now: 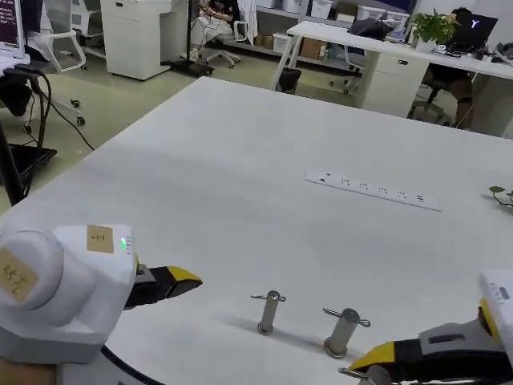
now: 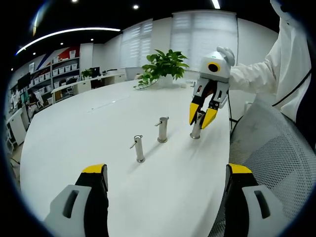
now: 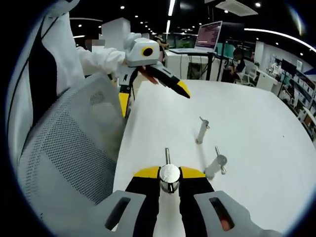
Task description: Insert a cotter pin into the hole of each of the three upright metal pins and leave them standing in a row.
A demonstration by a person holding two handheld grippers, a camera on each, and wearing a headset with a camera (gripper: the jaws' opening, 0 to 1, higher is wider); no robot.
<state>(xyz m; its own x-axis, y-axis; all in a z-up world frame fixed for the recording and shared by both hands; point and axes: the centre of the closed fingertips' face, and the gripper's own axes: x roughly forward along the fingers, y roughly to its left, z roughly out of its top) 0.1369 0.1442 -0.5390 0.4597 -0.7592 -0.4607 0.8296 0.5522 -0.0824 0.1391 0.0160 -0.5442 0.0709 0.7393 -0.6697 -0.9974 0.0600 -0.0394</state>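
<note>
Three short metal pins stand in a row near the white table's (image 1: 240, 176) front edge. The left pin (image 1: 268, 311) and the middle pin (image 1: 343, 329) each carry a cotter pin through the top. My right gripper (image 1: 377, 362) is shut on the third pin (image 1: 374, 375); in the right gripper view this pin (image 3: 169, 177) sits between the yellow jaws, and a thin cotter pin (image 3: 167, 155) sticks out of its head. My left gripper (image 1: 183, 281) hovers open to the left of the row, holding nothing. From it I see the row (image 2: 162, 129) ahead.
A white power strip (image 1: 373, 191) lies further back on the table, and a plant sprig (image 1: 502, 195) lies at the right edge. A potted plant (image 2: 163, 64) stands at the table's end. A mesh chair (image 3: 74, 148) and the person's white sleeve (image 2: 256, 74) are beside the table edge.
</note>
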